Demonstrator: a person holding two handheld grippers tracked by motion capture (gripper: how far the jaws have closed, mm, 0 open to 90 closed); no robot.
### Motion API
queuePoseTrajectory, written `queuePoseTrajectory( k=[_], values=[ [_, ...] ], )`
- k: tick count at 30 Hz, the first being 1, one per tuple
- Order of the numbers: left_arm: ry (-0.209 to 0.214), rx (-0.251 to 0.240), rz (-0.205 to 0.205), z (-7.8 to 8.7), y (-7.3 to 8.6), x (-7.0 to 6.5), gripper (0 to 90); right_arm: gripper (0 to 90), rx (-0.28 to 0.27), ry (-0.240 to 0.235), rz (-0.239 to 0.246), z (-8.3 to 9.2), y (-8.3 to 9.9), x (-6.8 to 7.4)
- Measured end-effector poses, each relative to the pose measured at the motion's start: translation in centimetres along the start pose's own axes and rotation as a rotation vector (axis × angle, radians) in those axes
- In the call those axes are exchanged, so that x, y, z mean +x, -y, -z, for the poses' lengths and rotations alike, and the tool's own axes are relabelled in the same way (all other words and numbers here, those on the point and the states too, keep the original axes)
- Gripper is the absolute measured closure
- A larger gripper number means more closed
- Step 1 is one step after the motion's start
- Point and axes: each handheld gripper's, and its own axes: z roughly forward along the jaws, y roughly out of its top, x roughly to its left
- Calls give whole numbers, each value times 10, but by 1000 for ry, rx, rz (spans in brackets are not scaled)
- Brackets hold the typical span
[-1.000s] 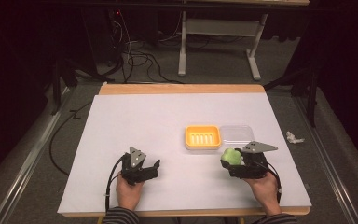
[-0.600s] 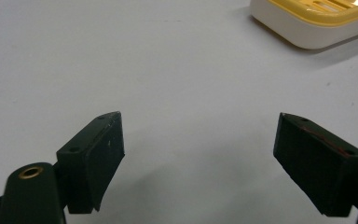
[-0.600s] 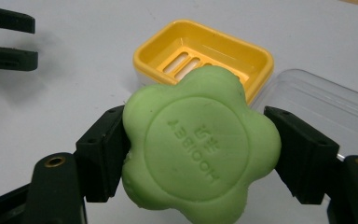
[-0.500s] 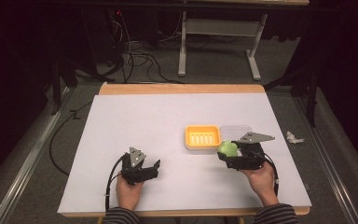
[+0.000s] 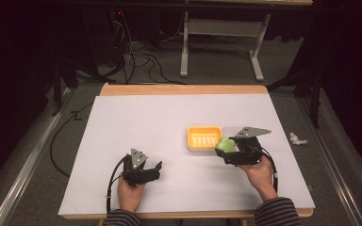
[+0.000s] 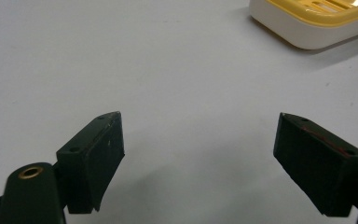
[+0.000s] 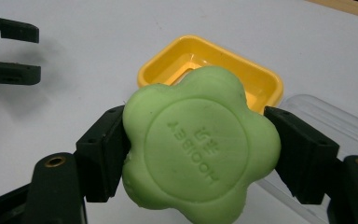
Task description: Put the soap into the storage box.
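**Almost there: the green soap is nearly at its dish**

So, going from left to right. The left tool (image 5: 147,170) rests on the white table (image 5: 136,127), well apart from everything else. Its jaws stand wide with nothing between them, so this hand has no job yet.

Next comes the yellow soap dish (image 5: 204,138), sitting bare near the middle of the table. Nothing lies in it. Just beside it, on its right, lies a clear lid (image 7: 328,122), flat on the table.

Then the right tool (image 7: 198,161) grips the green flower-shaped soap (image 7: 200,151), with one jaw pressing on each side. The soap hangs in the air, just at the right end of the dish.

So the picking up looks done. What is left, I think, is to bring the soap over the dish, lower it in and let go. Maybe the lid goes on after that.

A crumpled bit of paper (image 5: 297,138) lies on the floor to the right.
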Motion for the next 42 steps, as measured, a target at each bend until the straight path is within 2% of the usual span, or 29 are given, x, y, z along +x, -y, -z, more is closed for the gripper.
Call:
queuePoseTrajectory(
  k=[9,16,42],
  values=[
    [-3,-1,0,0,0,0,168,268,6,-8,1,-9,-10,-5],
    [-2,0,1,0,0,0,168,268,5,-9,-19,-16,-17,-8],
    [1,-10,15,1,-1,1,167,268,105,14,-46,-65,-32,-13]
  ],
)
